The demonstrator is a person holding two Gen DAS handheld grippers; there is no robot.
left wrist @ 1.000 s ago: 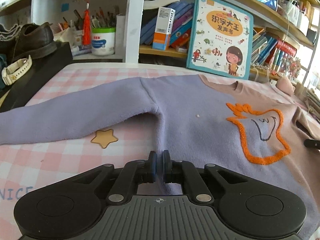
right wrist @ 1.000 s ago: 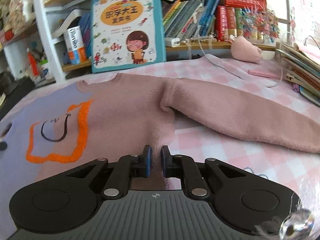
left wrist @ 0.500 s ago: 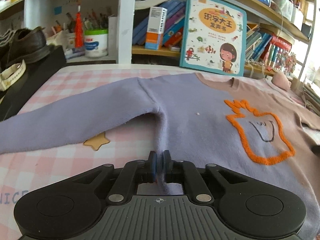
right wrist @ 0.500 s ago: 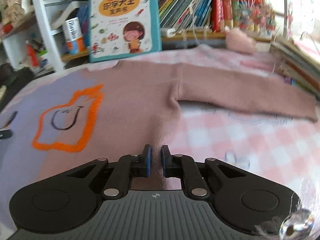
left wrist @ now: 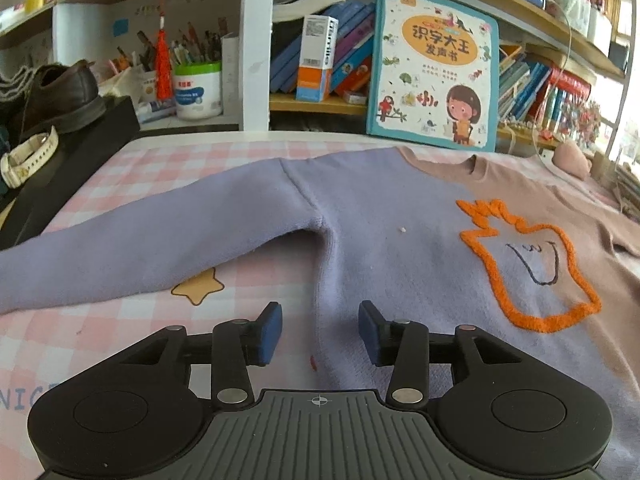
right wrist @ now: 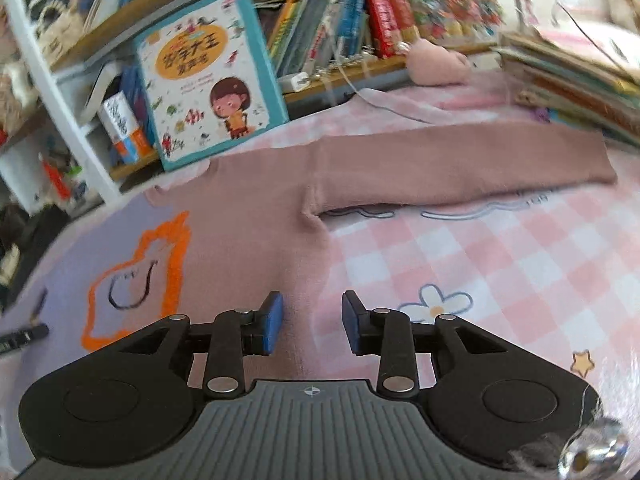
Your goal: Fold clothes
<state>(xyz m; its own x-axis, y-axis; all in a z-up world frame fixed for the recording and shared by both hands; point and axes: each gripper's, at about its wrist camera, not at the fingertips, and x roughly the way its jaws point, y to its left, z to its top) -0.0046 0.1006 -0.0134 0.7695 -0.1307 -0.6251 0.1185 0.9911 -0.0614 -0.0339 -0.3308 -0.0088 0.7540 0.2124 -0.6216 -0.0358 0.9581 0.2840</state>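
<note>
On the pink checked surface (left wrist: 120, 320) the half-lilac, half-dusty-pink knit sweater (left wrist: 380, 248) lies flat, sleeves out. The left claw (left wrist: 319, 334) and right claw (right wrist: 311, 323) hover wide open, empty, over its side edges. Best pinch each sleeve near its cuff, then fold inward.

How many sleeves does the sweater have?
2: the lilac knit sleeve stretches left across the pink checked cloth; the dusty-pink sleeve stretches right.
</note>
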